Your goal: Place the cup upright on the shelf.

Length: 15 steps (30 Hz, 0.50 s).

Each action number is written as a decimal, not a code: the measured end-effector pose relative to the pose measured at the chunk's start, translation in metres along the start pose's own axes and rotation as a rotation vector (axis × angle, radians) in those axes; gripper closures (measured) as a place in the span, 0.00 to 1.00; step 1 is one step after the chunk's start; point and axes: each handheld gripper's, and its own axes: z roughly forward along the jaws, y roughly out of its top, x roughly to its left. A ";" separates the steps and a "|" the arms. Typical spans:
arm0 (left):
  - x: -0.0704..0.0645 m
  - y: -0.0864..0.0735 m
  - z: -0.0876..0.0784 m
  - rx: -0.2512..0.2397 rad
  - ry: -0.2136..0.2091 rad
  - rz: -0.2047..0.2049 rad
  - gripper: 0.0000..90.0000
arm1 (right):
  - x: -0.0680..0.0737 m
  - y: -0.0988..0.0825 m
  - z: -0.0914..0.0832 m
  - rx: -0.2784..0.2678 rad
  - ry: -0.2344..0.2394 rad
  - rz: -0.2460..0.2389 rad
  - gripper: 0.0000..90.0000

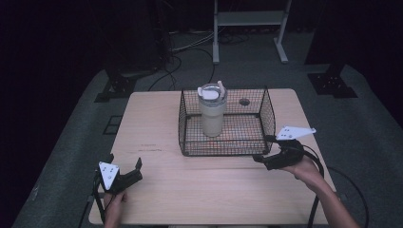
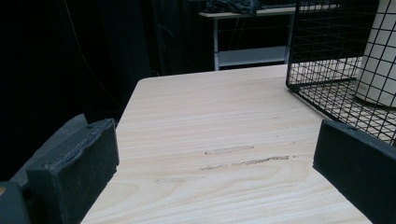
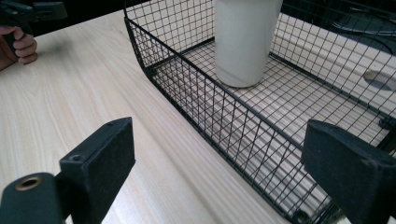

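The cup (image 1: pixel 212 110) stands upright inside the wire basket (image 1: pixel 227 148), toward its left half, with its lid (image 1: pixel 211 92) on. The basket sits on the far half of the wooden table (image 1: pixel 190 190).

The right gripper (image 1: pixel 266 153) is at the basket's near right corner, jaws spread wide and holding nothing; in the right gripper view its line of sight straddles the basket's front wall (image 3: pixel 224 121), with the cup (image 3: pixel 245 37) beyond. The left gripper (image 1: pixel 127 172) rests low near the table's front left corner, well apart from the basket, jaws likewise wide open and empty.

Recommended procedure for the step in hand (judged to be an approach to the cup or the basket):
1. Raise the right gripper above the basket rim before moving inward, so that no jaw catches the mesh.
2. Approach the cup from above or from the open top, centring its body between the pads.
3. Close only when both pads face the cup's wall squarely; a smooth, tapered body could slip.
4. Use the left gripper to steady the basket if it shifts.

A faint mark shows low on the cup (image 2: pixel 378 51) in the left gripper view; it cannot be read. No other writing is legible.
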 end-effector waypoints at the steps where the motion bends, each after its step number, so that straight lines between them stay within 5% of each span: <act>1: 0.000 0.000 0.000 0.000 0.000 0.000 0.00 | 0.000 -0.002 -0.001 -0.001 0.000 0.003 0.10; 15: -0.001 0.000 0.000 0.003 0.000 0.010 0.00 | 0.008 -0.038 -0.006 0.003 -0.023 0.022 0.10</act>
